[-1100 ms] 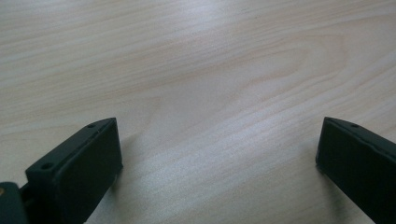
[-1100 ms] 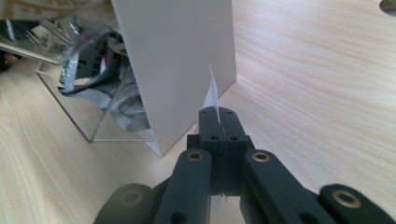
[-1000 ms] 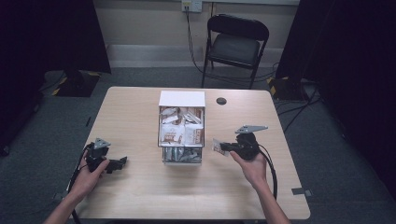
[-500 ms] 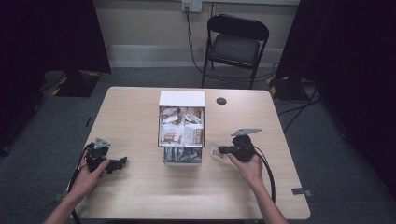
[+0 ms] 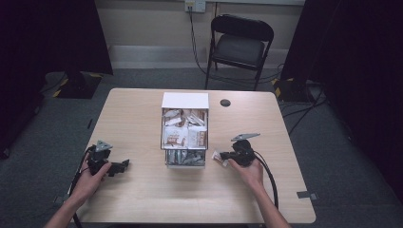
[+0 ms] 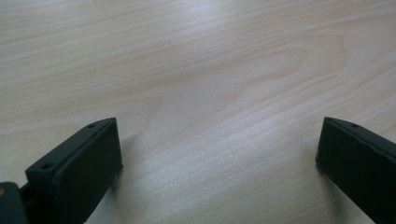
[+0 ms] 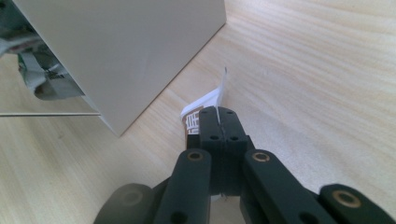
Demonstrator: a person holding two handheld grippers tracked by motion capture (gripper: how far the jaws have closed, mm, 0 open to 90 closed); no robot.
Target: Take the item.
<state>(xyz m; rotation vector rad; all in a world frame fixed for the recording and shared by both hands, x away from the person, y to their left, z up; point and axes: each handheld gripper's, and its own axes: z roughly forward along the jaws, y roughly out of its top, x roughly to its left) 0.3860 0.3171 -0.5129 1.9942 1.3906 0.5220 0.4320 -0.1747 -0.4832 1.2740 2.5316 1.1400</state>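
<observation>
At the lower left of the high view the left gripper [image 5: 124,165] lay low over the pale wood table [image 5: 142,199], held in the person's left hand [image 5: 91,178]; in the left gripper view its jaws stood wide apart with nothing but bare wood grain between them. Open tabletop ran from there to the white box [image 5: 185,100] at the centre, whose front compartments held packets [image 5: 183,135] with brown print too small to read. Just right of the box's lower corner, the right gripper [image 5: 222,157] had its jaws pressed together on a thin white sachet [image 7: 204,105], its brown lettering visible in the right gripper view but not legible. Bare table stretched right to the edge; a small dark round cap [image 5: 225,102] sat near the far edge, and a folding chair [image 5: 241,45] stood beyond.
</observation>
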